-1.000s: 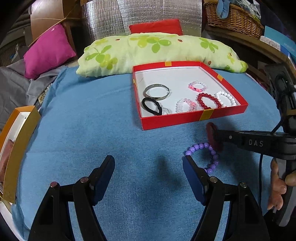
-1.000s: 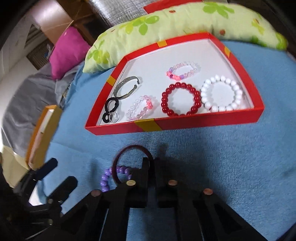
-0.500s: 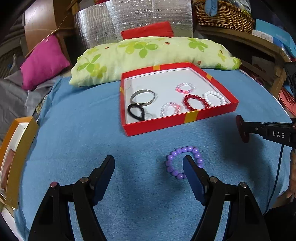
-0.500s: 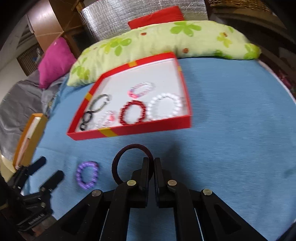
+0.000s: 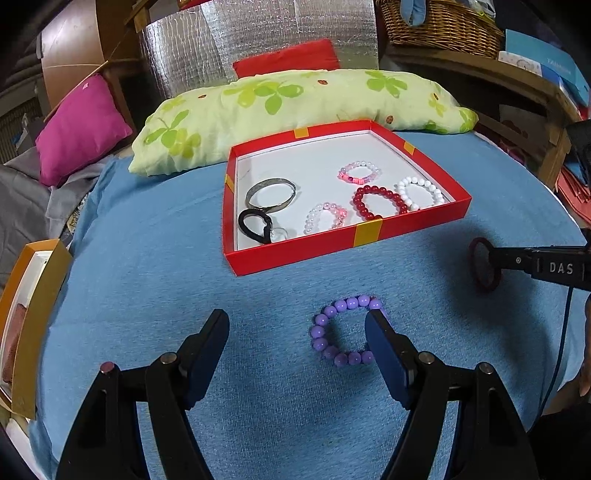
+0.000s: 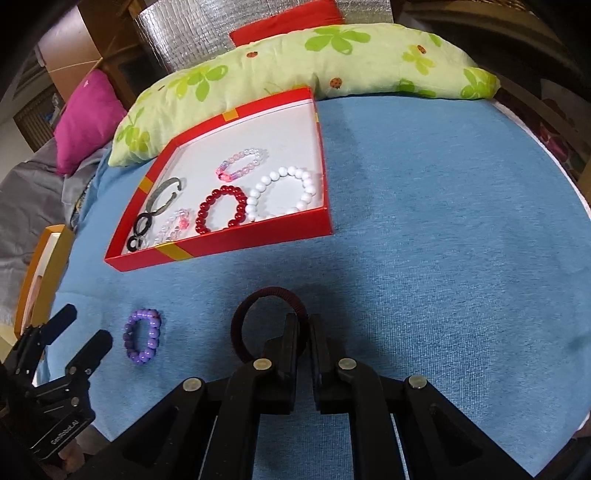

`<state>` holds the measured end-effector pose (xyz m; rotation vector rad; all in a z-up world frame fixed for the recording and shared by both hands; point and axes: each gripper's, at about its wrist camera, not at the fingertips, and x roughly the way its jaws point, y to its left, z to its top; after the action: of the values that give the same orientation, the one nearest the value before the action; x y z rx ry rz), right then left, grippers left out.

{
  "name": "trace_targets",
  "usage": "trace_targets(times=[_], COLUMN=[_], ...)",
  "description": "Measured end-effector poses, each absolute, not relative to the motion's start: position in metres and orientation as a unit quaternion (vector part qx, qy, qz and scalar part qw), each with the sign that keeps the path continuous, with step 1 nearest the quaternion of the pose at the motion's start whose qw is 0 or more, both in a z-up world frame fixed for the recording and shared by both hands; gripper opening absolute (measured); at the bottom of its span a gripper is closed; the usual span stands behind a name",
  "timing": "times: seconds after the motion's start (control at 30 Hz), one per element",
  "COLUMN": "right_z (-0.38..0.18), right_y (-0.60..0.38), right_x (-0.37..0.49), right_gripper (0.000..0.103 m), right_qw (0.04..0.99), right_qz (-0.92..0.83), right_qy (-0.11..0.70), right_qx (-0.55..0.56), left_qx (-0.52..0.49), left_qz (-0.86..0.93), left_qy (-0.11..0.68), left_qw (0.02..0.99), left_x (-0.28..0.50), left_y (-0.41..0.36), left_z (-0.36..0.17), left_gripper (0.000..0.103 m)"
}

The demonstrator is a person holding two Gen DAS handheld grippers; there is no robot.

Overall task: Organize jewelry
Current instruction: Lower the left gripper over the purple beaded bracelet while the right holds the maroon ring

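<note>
A red box lid (image 5: 373,236) (image 6: 236,243) on the blue cloth holds several bracelets: white beads (image 6: 284,192), red beads (image 6: 221,214), pink beads (image 6: 242,164), a metal bangle (image 5: 271,194) and a black hair tie (image 5: 255,225). A purple bead bracelet (image 5: 341,334) (image 6: 142,339) lies on the cloth in front of the box. My left gripper (image 5: 297,332) is open, its right finger over the bracelet's right side. My right gripper (image 6: 304,328) is shut on a dark red hair tie (image 6: 267,317) (image 5: 484,266), held above the cloth right of the box.
A green leaf-print pillow (image 5: 295,110) lies behind the box, with a magenta cushion (image 5: 79,129) at far left. An orange-rimmed box (image 5: 33,314) sits at the cloth's left edge. A wicker basket (image 5: 439,22) and shelves stand at back right.
My right gripper carried the dark red hair tie away from the purple bracelet toward the right. The left gripper shifted so the purple bracelet lies more between its fingers.
</note>
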<state>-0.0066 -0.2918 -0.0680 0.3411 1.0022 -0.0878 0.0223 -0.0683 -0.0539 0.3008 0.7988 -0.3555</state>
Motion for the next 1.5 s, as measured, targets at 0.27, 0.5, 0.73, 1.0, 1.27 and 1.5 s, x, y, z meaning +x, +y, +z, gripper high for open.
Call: trace_targets(times=[0.27,0.5,0.73,1.0,1.27,1.5], right_z=[-0.064,-0.064,-0.068,-0.072,-0.079,-0.077], right_y=[-0.305,-0.31,-0.317,-0.317,-0.306,-0.299], right_x=[-0.014,-0.014,-0.012,-0.006,-0.006,-0.01], right_gripper=[0.008,0.009,0.009,0.009,0.01,0.008], right_qw=[0.862,0.859,0.855,0.851,0.854,0.862], right_qz=[-0.033,-0.03,-0.027,-0.028,-0.029,-0.024], right_qy=[0.467,0.468,0.469,0.475,0.484,0.481], right_qx=[0.194,0.208,0.221,0.224,0.189,0.158], left_qx=[0.146,0.148,0.113,0.086,0.068,0.076], left_qz=[-0.168,-0.166,-0.188,-0.207,-0.216,-0.217], left_qy=[0.392,0.404,0.432,0.453,0.471,0.466], left_qw=[0.892,0.887,0.875,0.863,0.852,0.855], left_x=[0.025,0.029,0.032,0.034,0.038,0.038], left_y=[-0.071,-0.075,-0.076,-0.075,-0.077,-0.085], left_z=[-0.058,-0.065,-0.071,-0.078,-0.086,-0.09], left_gripper=[0.077,0.077,0.077,0.077,0.077,0.077])
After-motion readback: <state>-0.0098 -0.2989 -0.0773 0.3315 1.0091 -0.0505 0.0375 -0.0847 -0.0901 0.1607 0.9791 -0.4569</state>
